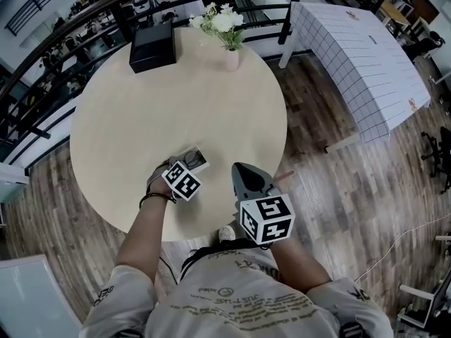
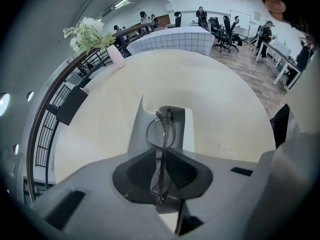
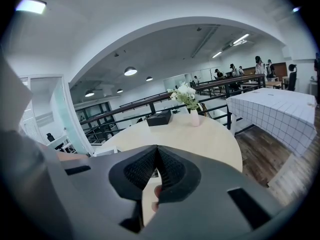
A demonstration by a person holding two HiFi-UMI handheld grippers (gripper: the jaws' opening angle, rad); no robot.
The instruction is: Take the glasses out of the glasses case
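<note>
A folded pair of thin metal-framed glasses (image 2: 161, 131) stands on edge between the pads of my left gripper (image 2: 162, 151), which is shut on it. Right beneath lies the open white glasses case (image 2: 188, 128) on the round beige table (image 2: 210, 89). From the head view the case (image 1: 195, 158) shows just beyond the left gripper (image 1: 182, 167), whose marker cube hides the jaws. My right gripper (image 1: 241, 169) hovers at the table's near edge, to the right of the case. Its jaws (image 3: 157, 149) are shut with nothing between them.
A black box (image 1: 151, 46) and a pink vase of white flowers (image 1: 227, 37) stand at the table's far side. A checked white table (image 1: 359, 55) lies to the right across the wooden floor. A dark railing curves behind the round table (image 1: 127, 118).
</note>
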